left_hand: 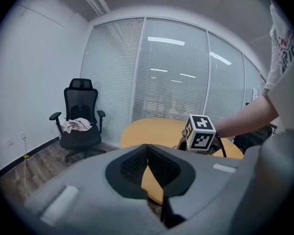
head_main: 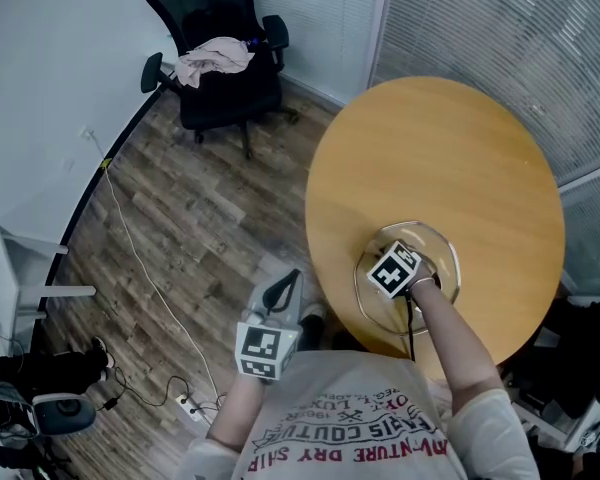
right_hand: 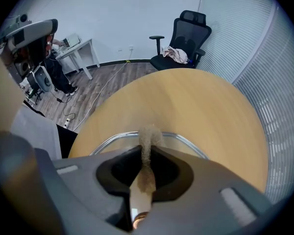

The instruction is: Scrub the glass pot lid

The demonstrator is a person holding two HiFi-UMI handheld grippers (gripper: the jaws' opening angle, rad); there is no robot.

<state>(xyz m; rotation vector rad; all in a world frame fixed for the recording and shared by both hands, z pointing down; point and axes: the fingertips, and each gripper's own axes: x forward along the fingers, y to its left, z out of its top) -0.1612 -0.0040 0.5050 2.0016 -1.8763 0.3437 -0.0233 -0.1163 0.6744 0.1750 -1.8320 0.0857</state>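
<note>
Honey-coloured wood fills the scene: a round table point(head_main: 460, 148) by the slatted blinds. On it, close to the edge nearest the person, lies the glass pot lid point(head_main: 438, 251), flat on the wood with its metal rim showing clearly.

The right gripper point(right_hand: 147, 155) is lowered over the middle of the lid. Its jaws are closed on a thin tan scrubbing pad point(right_hand: 148, 138), whose frayed end sticks out past the jaw tips toward the far side of the rim. No view settles whether the pad is pressed onto the glass or sits just above it.

The left gripper point(left_hand: 147, 153) hangs off the table over the plank floor, well apart from the lid. Its pads are drawn together at the tips with nothing between them.

As for progress, the tool is gripped and brought to the lid, so the setting-up looks finished and the scrubbing itself is the step in hand. No suds, streaks or wiped patches show on the glass, so how much has been cleaned cannot be judged. Nothing steadies the lid against sliding.
</note>
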